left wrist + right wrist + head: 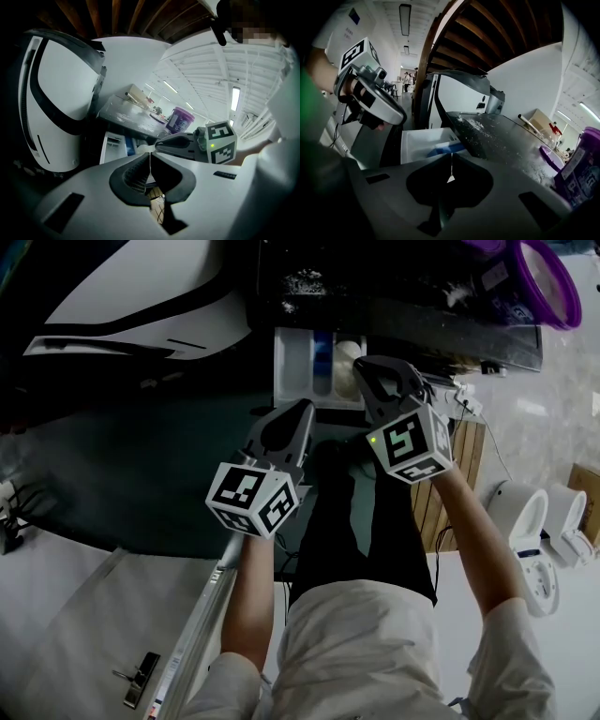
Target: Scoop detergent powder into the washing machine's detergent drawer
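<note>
The white detergent drawer [298, 367] stands pulled out of the dark washing machine, with a blue insert [322, 360] and a pale rounded mass in its right compartment. The purple detergent tub [544, 277] sits on the machine's top at the far right, its lid [551, 157] lying beside it. My left gripper [302, 411] hangs just below the drawer's front, shut and holding nothing. My right gripper [368, 369] is at the drawer's right front corner, also shut and holding nothing. The drawer [424, 140] lies straight ahead of the right gripper [451, 157]. I see no scoop.
Spilled white powder [476, 124] dusts the dark machine top [511, 145]. The white round door [141, 287] of the machine stands open at left. White containers [534, 531] and a wooden panel [441, 493] stand on the floor at right. The person's legs are below.
</note>
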`<state>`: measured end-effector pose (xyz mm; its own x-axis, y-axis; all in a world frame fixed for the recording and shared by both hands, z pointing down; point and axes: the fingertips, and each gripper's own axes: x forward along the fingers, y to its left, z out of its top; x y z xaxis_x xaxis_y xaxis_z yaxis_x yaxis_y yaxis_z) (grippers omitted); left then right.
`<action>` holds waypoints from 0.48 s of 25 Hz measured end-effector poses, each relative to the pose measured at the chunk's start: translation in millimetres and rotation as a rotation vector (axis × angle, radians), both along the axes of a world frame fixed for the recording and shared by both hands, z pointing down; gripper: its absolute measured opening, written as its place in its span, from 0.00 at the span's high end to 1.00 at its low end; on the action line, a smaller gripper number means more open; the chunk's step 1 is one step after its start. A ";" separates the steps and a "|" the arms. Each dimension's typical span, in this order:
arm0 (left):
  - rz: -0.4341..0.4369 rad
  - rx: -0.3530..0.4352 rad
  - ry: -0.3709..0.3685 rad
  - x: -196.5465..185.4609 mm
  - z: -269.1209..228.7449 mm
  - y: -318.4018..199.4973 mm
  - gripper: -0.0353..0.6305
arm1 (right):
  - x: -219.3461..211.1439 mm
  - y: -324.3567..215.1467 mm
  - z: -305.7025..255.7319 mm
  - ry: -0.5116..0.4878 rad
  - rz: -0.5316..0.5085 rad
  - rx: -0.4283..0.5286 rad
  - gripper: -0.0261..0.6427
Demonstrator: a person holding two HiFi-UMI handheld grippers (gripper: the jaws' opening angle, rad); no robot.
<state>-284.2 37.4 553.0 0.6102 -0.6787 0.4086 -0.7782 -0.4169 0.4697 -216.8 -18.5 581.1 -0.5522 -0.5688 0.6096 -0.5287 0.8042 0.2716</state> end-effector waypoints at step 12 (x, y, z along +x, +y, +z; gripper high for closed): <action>-0.005 0.001 0.000 -0.6 -0.5 -0.7 0.91 | -3.3 7.3 -3.1 0.080 -0.059 0.086 0.95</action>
